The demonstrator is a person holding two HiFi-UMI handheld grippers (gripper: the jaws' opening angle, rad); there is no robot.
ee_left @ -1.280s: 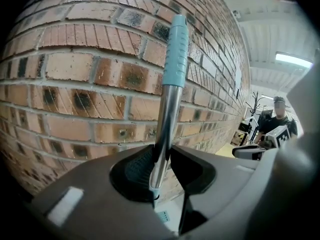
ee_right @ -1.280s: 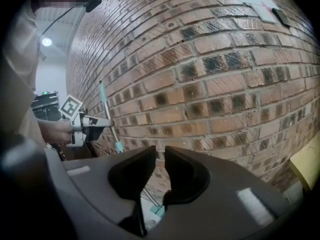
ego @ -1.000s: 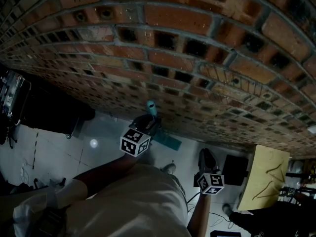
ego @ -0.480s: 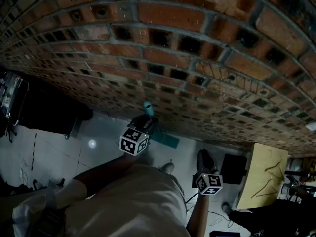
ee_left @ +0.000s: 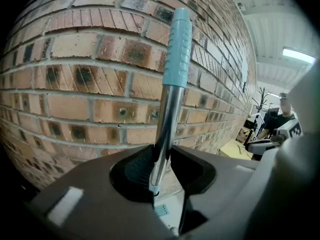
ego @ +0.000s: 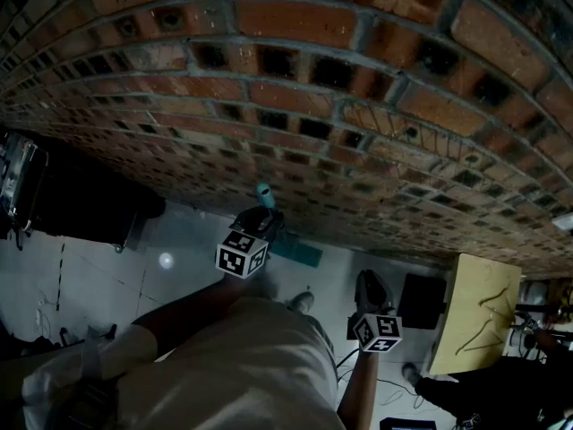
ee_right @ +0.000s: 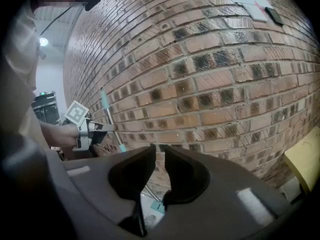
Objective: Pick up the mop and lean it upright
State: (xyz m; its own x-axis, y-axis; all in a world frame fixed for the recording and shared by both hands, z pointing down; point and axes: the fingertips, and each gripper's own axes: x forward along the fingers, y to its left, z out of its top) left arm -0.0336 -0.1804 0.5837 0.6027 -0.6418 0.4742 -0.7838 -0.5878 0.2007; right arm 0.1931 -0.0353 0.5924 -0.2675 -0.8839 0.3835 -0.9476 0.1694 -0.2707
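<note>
The mop stands nearly upright against the brick wall. It has a teal grip point(ee_left: 177, 49) point(ego: 263, 191), a shiny metal pole point(ee_left: 167, 119) and a teal flat head point(ego: 298, 253) on the pale floor at the wall's foot. My left gripper point(ee_left: 161, 156) point(ego: 260, 218) is shut on the pole just below the grip. From the right gripper view I see the mop point(ee_right: 105, 101) and the left gripper point(ee_right: 112, 127) at the left. My right gripper point(ee_right: 160, 154) point(ego: 374, 285) hangs apart to the right, its jaws a narrow gap apart with nothing between them.
The brick wall point(ego: 313, 106) fills the upper view. A yellow board point(ego: 474, 312) and a black box point(ego: 421, 301) are at the right by the wall. A dark cabinet point(ego: 81, 204) stands at the left. Another person point(ee_left: 272, 121) is far off on the right.
The left gripper and the mop's grip have shifted slightly left in the head view, still closed on the pole. The right gripper has stayed in place.
</note>
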